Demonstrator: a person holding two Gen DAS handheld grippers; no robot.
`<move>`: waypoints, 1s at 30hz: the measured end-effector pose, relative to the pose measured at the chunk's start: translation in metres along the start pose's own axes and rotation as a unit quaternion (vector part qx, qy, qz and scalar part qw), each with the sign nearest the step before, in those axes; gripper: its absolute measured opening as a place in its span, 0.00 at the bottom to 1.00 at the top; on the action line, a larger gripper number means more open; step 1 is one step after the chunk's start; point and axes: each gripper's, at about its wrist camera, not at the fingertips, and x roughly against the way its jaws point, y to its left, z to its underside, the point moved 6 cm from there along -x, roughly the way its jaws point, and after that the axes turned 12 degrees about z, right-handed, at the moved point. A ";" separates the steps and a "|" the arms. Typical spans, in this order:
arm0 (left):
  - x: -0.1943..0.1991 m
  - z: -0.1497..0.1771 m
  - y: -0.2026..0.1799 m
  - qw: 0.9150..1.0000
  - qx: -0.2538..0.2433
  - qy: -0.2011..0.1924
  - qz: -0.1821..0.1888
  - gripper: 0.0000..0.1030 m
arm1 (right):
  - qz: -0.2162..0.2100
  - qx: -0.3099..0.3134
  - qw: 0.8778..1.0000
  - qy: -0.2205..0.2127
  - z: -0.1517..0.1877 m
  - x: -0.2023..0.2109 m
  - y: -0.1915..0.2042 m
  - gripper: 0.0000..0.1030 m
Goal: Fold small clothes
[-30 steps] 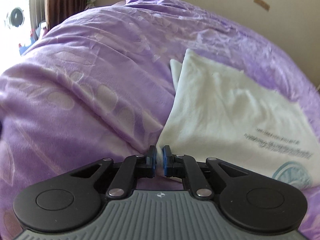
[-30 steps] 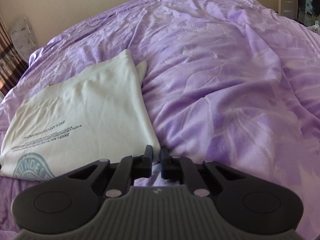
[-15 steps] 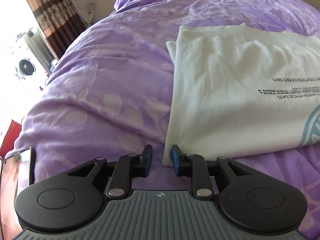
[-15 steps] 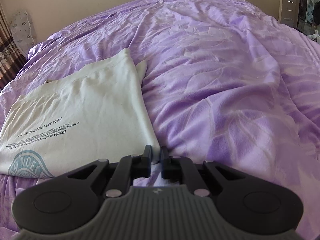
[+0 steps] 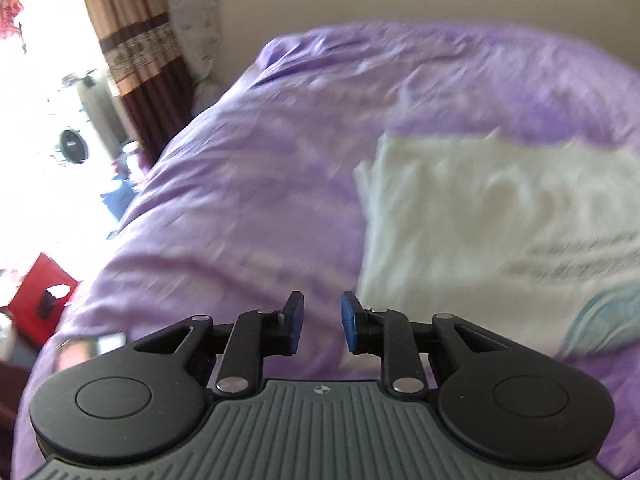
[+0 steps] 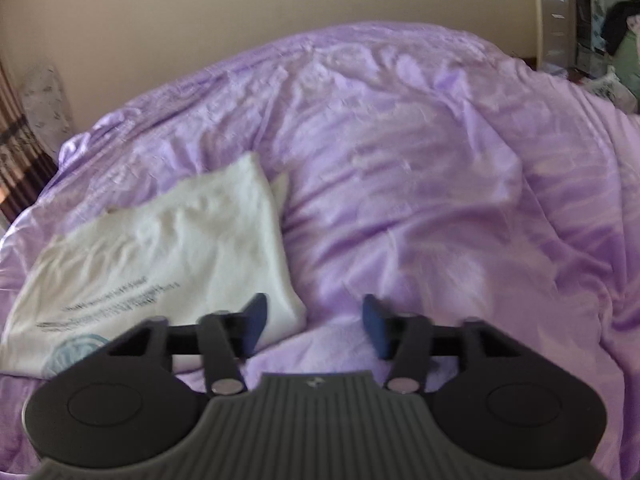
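Now both tools stand with jaws apart and nothing between them, hovering over the purple bedspread (image 6: 420, 168). The folded white T-shirt (image 6: 172, 248) lies flat on the bed, print side up, its long axis running away from the cameras. It sits just right of the left tool (image 5: 321, 322) and just left of the right tool (image 6: 314, 326), between the two. The right tool's left finger overlaps the shirt's near corner, so that hand seems nearer for any next grasp.
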 end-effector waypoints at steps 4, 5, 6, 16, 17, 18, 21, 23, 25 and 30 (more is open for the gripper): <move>-0.008 -0.020 -0.028 0.998 -0.018 -0.007 0.054 0.27 | -0.048 -0.003 0.999 0.004 -0.019 -0.004 0.013 0.57; -0.011 -0.023 -0.038 0.997 -0.027 -0.009 0.066 0.27 | -0.060 -0.003 0.998 0.009 -0.024 -0.009 0.017 0.57; -0.016 -0.026 -0.048 0.996 -0.036 -0.011 0.080 0.27 | -0.069 0.000 0.998 0.012 -0.028 -0.014 0.022 0.58; -0.076 -0.052 -0.126 0.980 -0.056 -0.003 0.190 0.27 | -0.135 -0.066 0.986 0.072 -0.061 -0.104 0.038 0.61; -0.082 -0.056 -0.131 0.978 -0.055 -0.001 0.199 0.27 | -0.139 -0.070 0.985 0.077 -0.064 -0.113 0.037 0.61; -0.087 -0.059 -0.137 0.977 -0.052 0.002 0.209 0.27 | -0.143 -0.077 0.983 0.081 -0.066 -0.122 0.037 0.61; -0.109 -0.068 -0.154 0.972 -0.053 0.013 0.227 0.27 | -0.161 -0.103 0.977 0.098 -0.070 -0.150 0.033 0.61; -0.125 -0.072 -0.166 0.971 -0.069 0.022 0.228 0.27 | -0.175 -0.124 0.971 0.108 -0.072 -0.166 0.030 0.59; -0.141 -0.075 -0.177 0.969 -0.080 0.028 0.231 0.27 | -0.192 -0.140 0.964 0.120 -0.074 -0.178 0.028 0.57; -0.179 -0.086 -0.193 0.971 -0.091 0.039 0.218 0.27 | -0.220 -0.166 0.951 0.138 -0.079 -0.204 0.028 0.45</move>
